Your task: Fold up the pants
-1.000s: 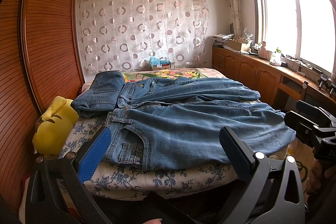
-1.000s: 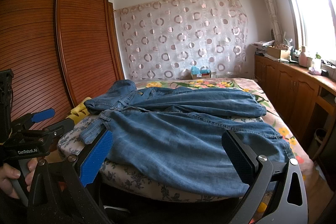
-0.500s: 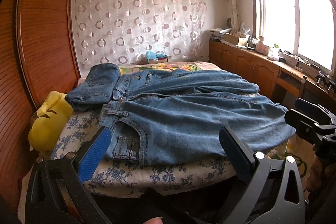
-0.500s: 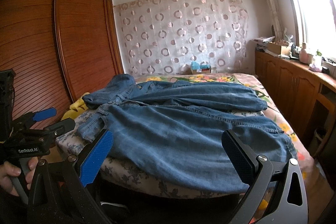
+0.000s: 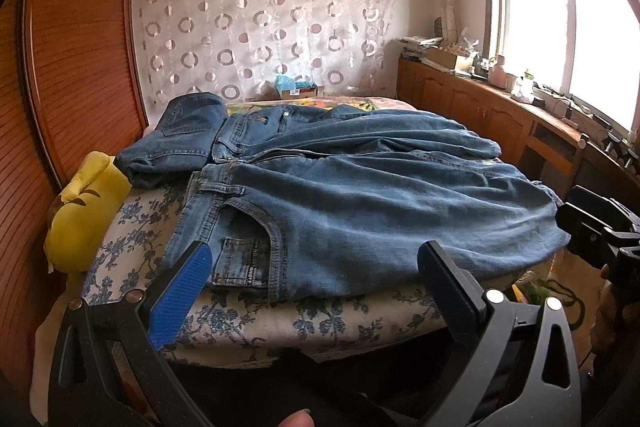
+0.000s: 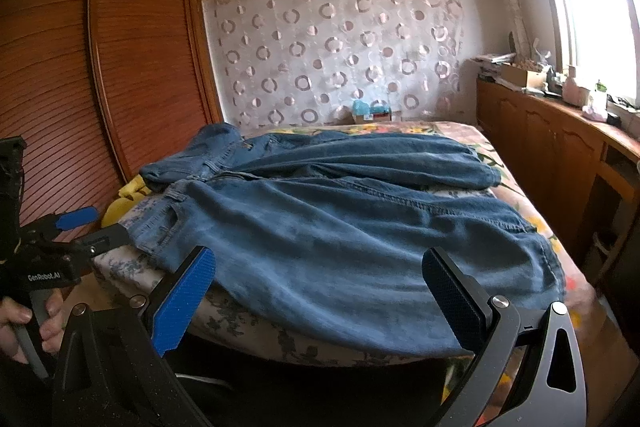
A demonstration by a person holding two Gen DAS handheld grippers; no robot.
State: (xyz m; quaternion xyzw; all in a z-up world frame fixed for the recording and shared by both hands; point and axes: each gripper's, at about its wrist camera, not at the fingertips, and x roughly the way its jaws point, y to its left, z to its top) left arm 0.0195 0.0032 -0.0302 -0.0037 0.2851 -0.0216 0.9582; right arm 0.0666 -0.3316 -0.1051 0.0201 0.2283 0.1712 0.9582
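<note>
Bed with jeans looms nearer than a second ago; left gripper and right gripper, fingers spread and empty, approach to grasp.

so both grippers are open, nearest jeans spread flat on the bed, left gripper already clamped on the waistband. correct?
Not quite. The left gripper is not clamped on the waistband: in the left wrist view its jaws stand wide apart, short of the cloth, holding nothing. The rest holds: the right gripper is open too, and the nearest jeans lie spread flat on the bed.
</note>
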